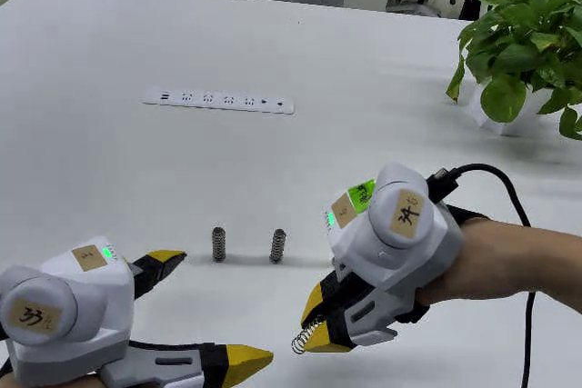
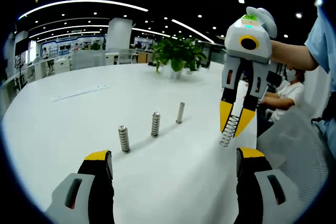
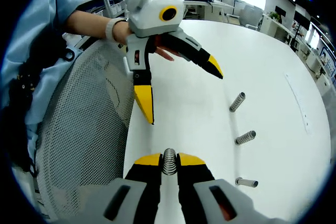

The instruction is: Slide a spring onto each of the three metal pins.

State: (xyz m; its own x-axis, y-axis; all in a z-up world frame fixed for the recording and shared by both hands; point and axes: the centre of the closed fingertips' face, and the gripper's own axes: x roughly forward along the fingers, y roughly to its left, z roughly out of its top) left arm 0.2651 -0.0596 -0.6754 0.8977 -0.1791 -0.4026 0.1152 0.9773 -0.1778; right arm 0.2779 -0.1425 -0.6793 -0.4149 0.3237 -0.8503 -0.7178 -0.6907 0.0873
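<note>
A white counter [image 1: 109, 161] stretches away from the person, seen from above in the head view. At the lower left, the left tongs [image 1: 221, 306] sit low over the counter with their yellow-tipped jaws spread wide apart and holding nothing. In the left gripper view the same tongs [image 2: 174, 155] rise from the bottom edge, with a broad gap between the two jaws.

Just right of them, near the middle, two short metal pins stand upright on the counter. The first pin [image 1: 218, 243] and the second pin [image 1: 277, 245] each wear a coiled spring. Farther back lies a long white power strip [image 1: 218, 100].

Right of the pins, the right tongs [image 1: 314, 324] point down and to the left, with jaws clamped together on a loose spring [image 1: 303, 338]. The spring sticks out past the jaw tips, above the counter. In the right gripper view it is pinched between the two yellow tips [image 3: 168, 161].

A third, bare pin [image 2: 180, 113] stands in line beyond the two sprung ones in the left gripper view. The held spring hangs to its right, apart from it. In the right gripper view this bare pin [image 3: 247, 182] is the nearest of the three.

A black cable [image 1: 518, 224] runs from the right tongs along the person's forearm [image 1: 509, 265]. At the far right a leafy green plant [image 1: 527, 43] stands in a white pot.
</note>
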